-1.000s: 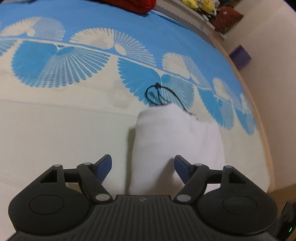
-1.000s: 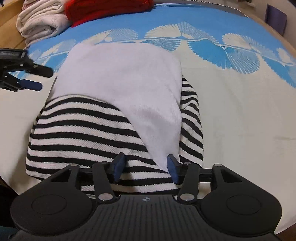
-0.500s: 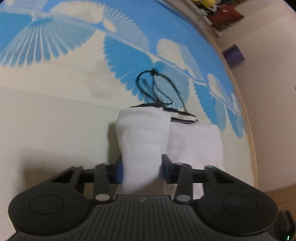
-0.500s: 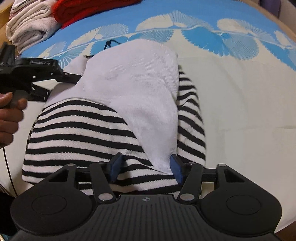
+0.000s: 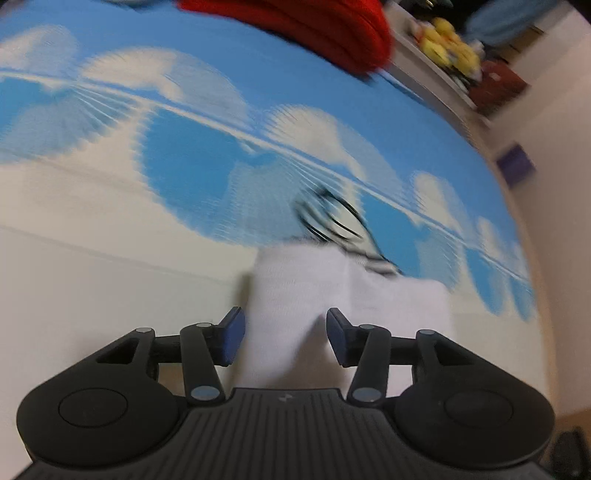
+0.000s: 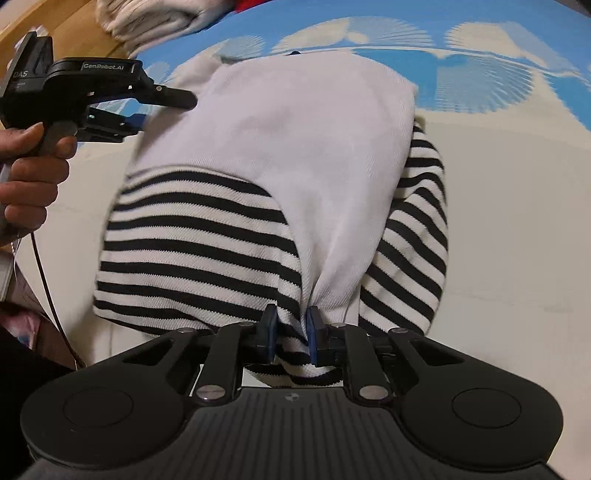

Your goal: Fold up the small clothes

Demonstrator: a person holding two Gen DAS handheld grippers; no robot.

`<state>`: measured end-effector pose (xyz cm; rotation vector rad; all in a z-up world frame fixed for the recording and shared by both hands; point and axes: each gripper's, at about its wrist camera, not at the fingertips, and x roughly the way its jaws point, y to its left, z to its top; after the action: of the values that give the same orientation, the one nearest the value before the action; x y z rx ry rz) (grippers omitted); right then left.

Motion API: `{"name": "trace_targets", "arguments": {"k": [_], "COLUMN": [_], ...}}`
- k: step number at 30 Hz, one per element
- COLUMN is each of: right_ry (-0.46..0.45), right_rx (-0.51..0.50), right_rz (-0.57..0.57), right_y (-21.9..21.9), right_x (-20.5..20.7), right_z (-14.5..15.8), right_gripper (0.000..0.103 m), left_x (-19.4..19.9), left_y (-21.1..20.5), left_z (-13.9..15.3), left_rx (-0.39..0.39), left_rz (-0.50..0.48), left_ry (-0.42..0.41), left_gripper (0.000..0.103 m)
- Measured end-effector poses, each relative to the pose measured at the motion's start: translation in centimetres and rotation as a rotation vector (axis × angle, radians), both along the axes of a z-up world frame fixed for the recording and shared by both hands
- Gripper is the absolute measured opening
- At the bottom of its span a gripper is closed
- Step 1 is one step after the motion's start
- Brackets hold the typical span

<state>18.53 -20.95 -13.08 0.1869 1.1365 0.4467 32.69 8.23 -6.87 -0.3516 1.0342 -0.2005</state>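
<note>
Striped garment (image 6: 192, 236), black-and-white knit with a plain white panel (image 6: 295, 147) on top, lies partly folded on the bed cover (image 6: 517, 221), cream with blue fan prints. We see its white end in the left wrist view too (image 5: 295, 295), a loose black cord (image 5: 332, 218) just beyond it on the cover.

Right gripper (image 6: 290, 332): jaws closing, blue pads already pinching a gathered bunch of the near hem where white panel meets stripes. Cloth puckers into the pads, so we read a real grip.

Left gripper (image 5: 282, 332): jaws opening, pads standing apart on either side of the white fold, not pressing it. In the right wrist view we see it (image 6: 140, 118) beside the garment's far left edge, carried by the person's hand (image 6: 33, 173).

Handling, our judgement: light, soft, limp knit; it will drape and sag from any pinch, and the layers may slide over each other. Not fragile. Best taken at hem edges or corners, catching both layers, one grip at each end so the fold stays square.

Containers: none that we see. Folded cream cloth (image 6: 155, 18) and a red pile (image 5: 314, 29) lie at the far edge of the bed. The left view is blurred.
</note>
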Motion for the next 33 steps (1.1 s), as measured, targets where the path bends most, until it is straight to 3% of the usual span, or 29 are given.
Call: {"name": "trace_targets", "arguments": {"k": [2,5,9,12,13,14,15,17,20,24,26,28,33], "right_ry": [-0.003,0.004,-0.016,-0.029,-0.029,-0.027,-0.022,-0.022,-0.078,-0.138,-0.112,-0.058,0.014], "right_rx": [0.008,0.036,0.071,0.089,0.103,0.118,0.131,0.146,0.157,0.244,0.305,0.328,0.283], "right_rz": [-0.031,-0.093,-0.137,-0.153,-0.15,-0.132,-0.109,-0.082,-0.152,-0.378,-0.445,-0.473,-0.471], "right_y": [-0.1,-1.6,-3.0,-3.5,-3.7,-3.7,-3.5,-3.5,-4.6,-7.9,-8.5,-8.3,-6.5], "right_x": [0.3,0.3,-0.6,-1.4,-1.6,-2.0,-2.2,-2.4,-2.2,-0.5,0.8,2.5,5.4], "right_z": [0.3,0.8,1.8,2.1,2.2,2.3,2.3,2.6,3.5,4.0,3.3,2.0,-0.8], "right_gripper": [0.013,0.011,0.01,0.01,0.01,0.01,0.01,0.01,0.013,0.015,0.037,0.048,0.048], "left_x": [-1.0,-2.9,-7.4,-10.1,-10.3,-10.0,-10.0,-9.9,-10.0,-10.2,-10.3,-10.2,-10.5], "left_y": [1.3,1.2,-2.5,-4.9,-5.6,-6.5,-7.1,-7.7,-6.9,-5.9,-5.0,-4.6,-3.2], "left_z": [1.7,4.2,6.7,4.6,2.7,0.5,-1.3,-2.3,-2.0,-1.6,-1.0,-0.3,0.7], "left_rx": [0.014,0.039,0.166,0.16,0.149,0.206,0.288,0.342,0.3,0.265,0.236,0.223,0.199], "left_rz": [0.023,-0.022,-0.237,-0.337,-0.383,-0.43,-0.453,-0.489,-0.46,-0.452,-0.43,-0.406,-0.378], "left_ry": [-0.058,-0.059,-0.114,-0.112,-0.062,0.047,0.092,0.084,0.089,0.078,0.077,0.061,0.05], "left_gripper": [0.053,0.053,0.053,0.049,0.039,0.033,0.034,0.035,0.035,0.036,0.036,0.036,0.036]}}
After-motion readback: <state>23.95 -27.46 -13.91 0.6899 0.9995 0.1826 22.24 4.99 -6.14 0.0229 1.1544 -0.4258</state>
